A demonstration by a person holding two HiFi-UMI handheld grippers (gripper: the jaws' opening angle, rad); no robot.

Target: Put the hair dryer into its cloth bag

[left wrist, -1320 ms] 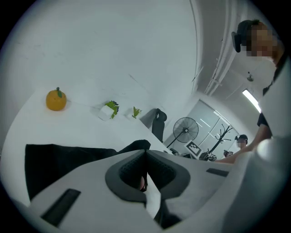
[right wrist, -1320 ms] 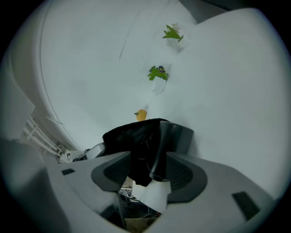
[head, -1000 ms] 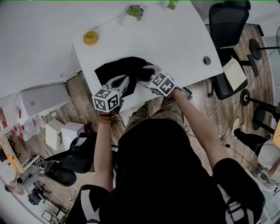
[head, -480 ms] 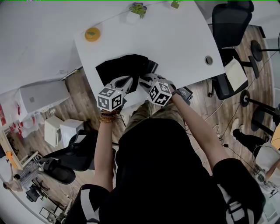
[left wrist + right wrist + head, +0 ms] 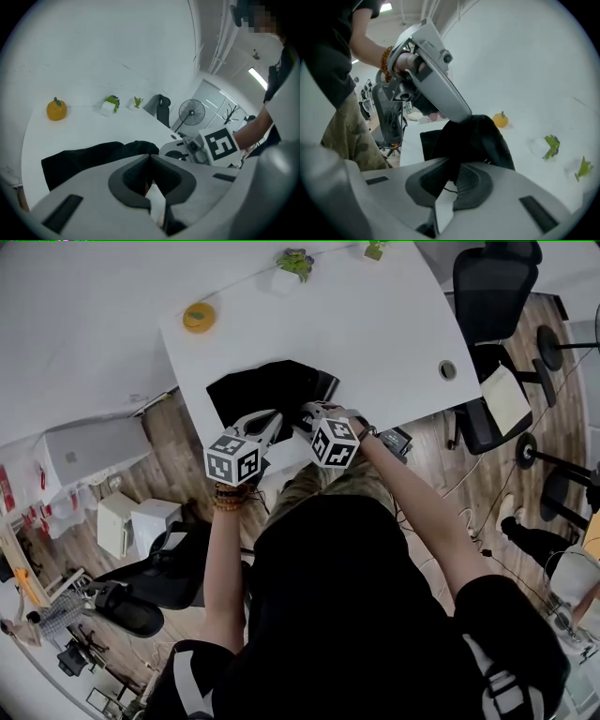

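The black cloth bag [image 5: 267, 388] lies near the front edge of the white table [image 5: 375, 324]. Both grippers meet at its near edge, close together. My left gripper [image 5: 272, 420] is shut on a fold of the bag [image 5: 89, 157], dark cloth pinched between its pads. In the right gripper view the left gripper [image 5: 461, 117] lifts the bag's [image 5: 478, 138] rim into a peak. My right gripper [image 5: 453, 174] is shut on the cloth just below that peak; in the head view the right gripper [image 5: 307, 412] sits right of the left. No hair dryer shows clearly in any view.
An orange pumpkin-shaped ornament [image 5: 198, 317] and small potted plants [image 5: 296, 261] stand at the table's far side. A cable hole [image 5: 447, 369] is at the right. A black office chair [image 5: 492, 296] stands beyond the right corner, and a floor fan [image 5: 191, 112] behind it.
The right gripper has moved left toward the left gripper and rolled, its marker cube turning. It now grips the bag's near edge. The left gripper has hardly moved.
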